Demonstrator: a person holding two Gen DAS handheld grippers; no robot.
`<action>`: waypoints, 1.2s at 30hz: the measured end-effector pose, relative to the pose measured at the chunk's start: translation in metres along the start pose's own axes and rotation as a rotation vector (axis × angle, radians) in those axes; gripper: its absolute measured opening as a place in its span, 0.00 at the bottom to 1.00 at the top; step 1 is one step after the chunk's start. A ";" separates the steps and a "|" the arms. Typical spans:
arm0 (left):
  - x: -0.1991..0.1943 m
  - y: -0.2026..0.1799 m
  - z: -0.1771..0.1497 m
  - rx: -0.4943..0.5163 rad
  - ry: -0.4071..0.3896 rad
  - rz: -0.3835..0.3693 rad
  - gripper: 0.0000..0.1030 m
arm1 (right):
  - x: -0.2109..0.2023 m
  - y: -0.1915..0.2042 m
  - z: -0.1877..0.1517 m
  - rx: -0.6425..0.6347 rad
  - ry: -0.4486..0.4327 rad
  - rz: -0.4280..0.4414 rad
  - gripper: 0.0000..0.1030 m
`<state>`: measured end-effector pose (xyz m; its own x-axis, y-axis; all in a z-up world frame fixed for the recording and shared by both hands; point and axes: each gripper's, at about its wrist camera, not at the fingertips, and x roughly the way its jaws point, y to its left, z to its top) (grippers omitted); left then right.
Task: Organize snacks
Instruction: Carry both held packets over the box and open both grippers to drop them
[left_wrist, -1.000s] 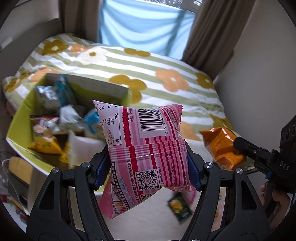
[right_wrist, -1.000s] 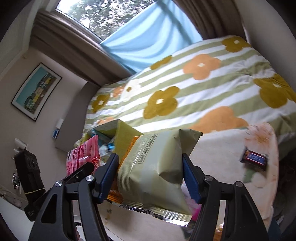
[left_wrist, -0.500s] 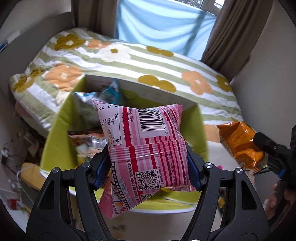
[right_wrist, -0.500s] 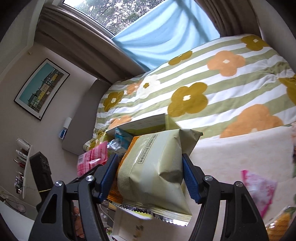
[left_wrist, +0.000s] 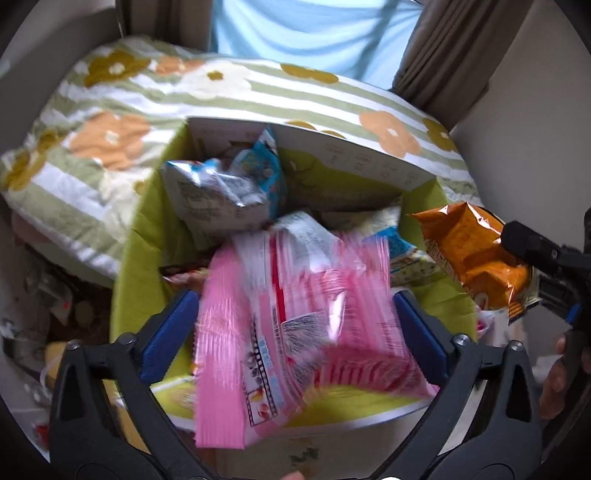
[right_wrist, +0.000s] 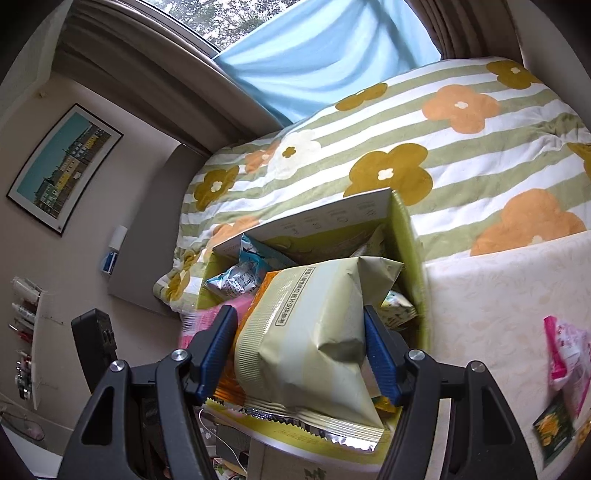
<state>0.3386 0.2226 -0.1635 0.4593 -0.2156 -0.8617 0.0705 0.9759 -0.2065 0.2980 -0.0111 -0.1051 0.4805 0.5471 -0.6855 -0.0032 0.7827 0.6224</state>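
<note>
In the left wrist view my left gripper stands open over the green snack box. The pink striped snack bag is blurred between the spread pads, loose and dropping toward the box. The box holds several wrapped snacks. My right gripper is shut on an orange and pale green snack bag and holds it above the near right part of the same box. That bag and the right gripper show at the right edge of the left wrist view.
The box sits on a cream table against a flower-striped bed. A pink packet and a small dark green packet lie on the table at right. Clutter lies on the floor at left.
My left gripper moved over the box and opened, letting go of the pink bag, which now falls. My right gripper carried its bag left to above the box.
</note>
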 end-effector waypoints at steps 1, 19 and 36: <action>-0.001 0.001 -0.002 0.013 0.000 0.008 1.00 | 0.003 0.002 -0.001 0.001 0.002 -0.004 0.61; -0.013 0.018 -0.020 0.003 0.029 0.014 1.00 | 0.040 0.016 0.001 -0.004 0.061 -0.023 0.74; -0.031 0.000 -0.032 0.034 0.003 0.010 1.00 | 0.016 0.023 -0.020 -0.110 0.016 -0.087 0.91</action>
<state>0.2961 0.2277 -0.1514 0.4576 -0.2061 -0.8649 0.0961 0.9785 -0.1824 0.2880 0.0210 -0.1092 0.4693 0.4797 -0.7414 -0.0589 0.8547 0.5157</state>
